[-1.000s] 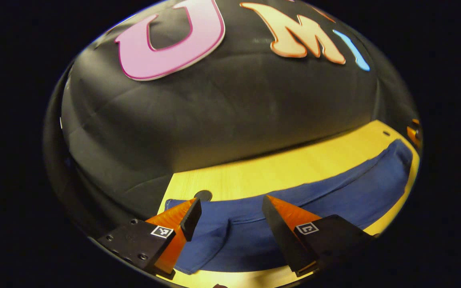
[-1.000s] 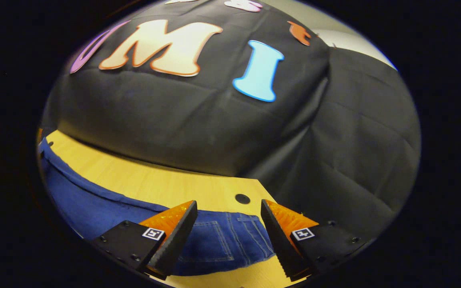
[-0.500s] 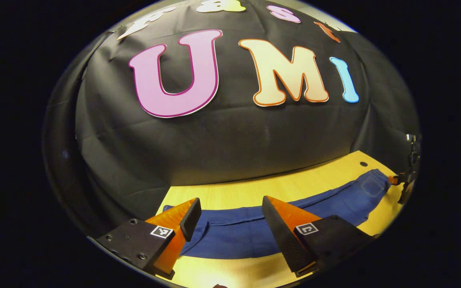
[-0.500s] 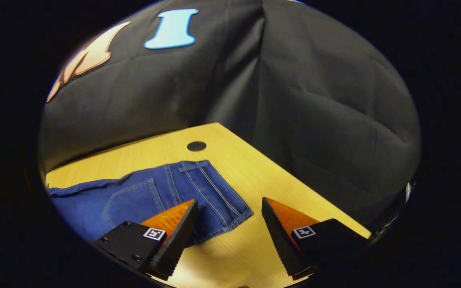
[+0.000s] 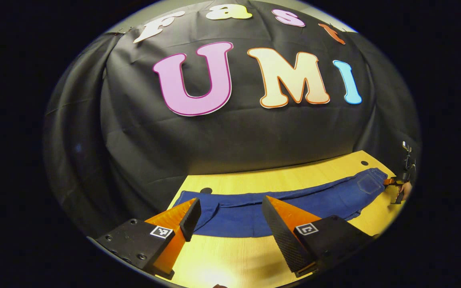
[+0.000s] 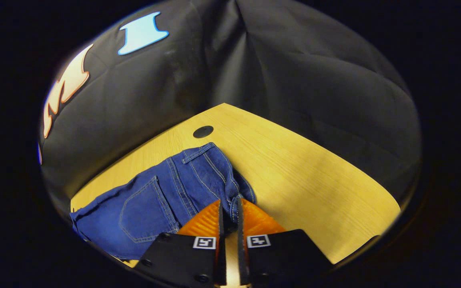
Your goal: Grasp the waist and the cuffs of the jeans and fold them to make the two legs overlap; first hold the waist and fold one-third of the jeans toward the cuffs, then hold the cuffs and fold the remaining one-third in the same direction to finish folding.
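Jeans (image 6: 162,196) dark blue denim, pale stitching. Table (image 6: 306,176) yellow wood grain, black round hole (image 6: 203,131).

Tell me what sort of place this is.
Probably a staged recording booth, not a home: black cloth wall hangs behind a bare wooden table, jeans lie alone on it, and handheld grippers work them.

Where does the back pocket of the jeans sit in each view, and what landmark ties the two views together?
Left gripper view: the back pocket is far right, small, near the right tongs.
Right gripper view: the back pocket is lower left, beside the closed tongs pinching the waist.
Shared landmark: the dark round hole in the table past the waist.
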The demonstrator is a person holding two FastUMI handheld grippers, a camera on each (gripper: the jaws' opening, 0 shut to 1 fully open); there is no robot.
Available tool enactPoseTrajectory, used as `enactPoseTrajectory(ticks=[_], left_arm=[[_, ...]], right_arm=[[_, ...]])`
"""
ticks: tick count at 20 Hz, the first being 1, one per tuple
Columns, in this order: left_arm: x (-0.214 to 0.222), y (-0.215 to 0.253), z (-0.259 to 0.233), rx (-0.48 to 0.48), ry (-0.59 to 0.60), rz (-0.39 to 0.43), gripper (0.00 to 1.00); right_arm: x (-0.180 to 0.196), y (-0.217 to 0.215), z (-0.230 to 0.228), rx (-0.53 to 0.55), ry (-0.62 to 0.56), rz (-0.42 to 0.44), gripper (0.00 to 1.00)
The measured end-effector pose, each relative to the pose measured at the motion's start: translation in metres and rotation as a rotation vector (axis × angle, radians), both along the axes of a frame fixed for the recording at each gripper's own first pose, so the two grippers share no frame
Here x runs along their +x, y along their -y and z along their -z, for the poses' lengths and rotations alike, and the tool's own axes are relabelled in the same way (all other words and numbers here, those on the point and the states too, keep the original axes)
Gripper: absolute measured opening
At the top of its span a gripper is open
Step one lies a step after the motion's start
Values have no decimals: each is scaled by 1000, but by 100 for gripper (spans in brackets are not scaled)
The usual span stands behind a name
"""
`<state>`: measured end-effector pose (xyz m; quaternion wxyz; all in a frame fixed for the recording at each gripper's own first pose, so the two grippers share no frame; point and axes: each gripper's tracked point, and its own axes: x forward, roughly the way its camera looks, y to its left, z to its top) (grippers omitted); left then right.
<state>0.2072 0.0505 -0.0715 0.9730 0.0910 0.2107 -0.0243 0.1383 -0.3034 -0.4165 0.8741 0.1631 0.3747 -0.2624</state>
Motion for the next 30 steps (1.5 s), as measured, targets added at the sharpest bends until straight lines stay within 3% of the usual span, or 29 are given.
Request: enactPoseTrajectory(ticks=[2, 4, 8, 10, 13, 14, 15, 17, 19, 23, 25, 26, 27, 30], left_arm=[[-19, -4, -5, -6, -1, -13, 95], [-23, -7, -6, -17, 0, -14, 95], [-15, -16, -2, -26, -3, 8, 95], [-11, -25, 1, -45, -9, 10, 100], [-1, -41, 4, -64, -13, 26, 95], [3, -49, 5, -62, -14, 27, 100], [6, -56, 7, -66, -19, 30, 95], [10, -69, 7, -76, -22, 38, 95], [15, -83, 7, -75, -18, 45, 95], [20, -115, 12, -92, -30, 44, 95], [21, -131, 14, -96, -31, 40, 95], [23, -138, 14, -97, -30, 40, 100], [25, -146, 15, -96, -32, 40, 95], [29, -171, 22, -94, -40, 38, 95]], right_arm=[[-3, 8, -6, -82, -23, -7, 7], [2, 4, -19, -119, -3, -5, 7], [11, -13, -71, -123, 152, -19, 6], [7, -27, -102, -131, 236, -48, 6], [-17, -43, -149, -145, 330, -117, 6], [-22, -42, -156, -157, 350, -142, 6], [-28, -43, -162, -174, 361, -165, 6], [-36, -58, -190, -199, 390, -214, 9], [-44, -60, -210, -181, 422, -239, 4], [-70, -53, -227, -174, 466, -305, 9], [-70, -50, -215, -149, 471, -329, 8], [-70, -49, -214, -126, 473, -335, 8], [-65, -57, -213, -103, 477, -341, 6], [-66, -59, -214, -50, 488, -366, 6]])
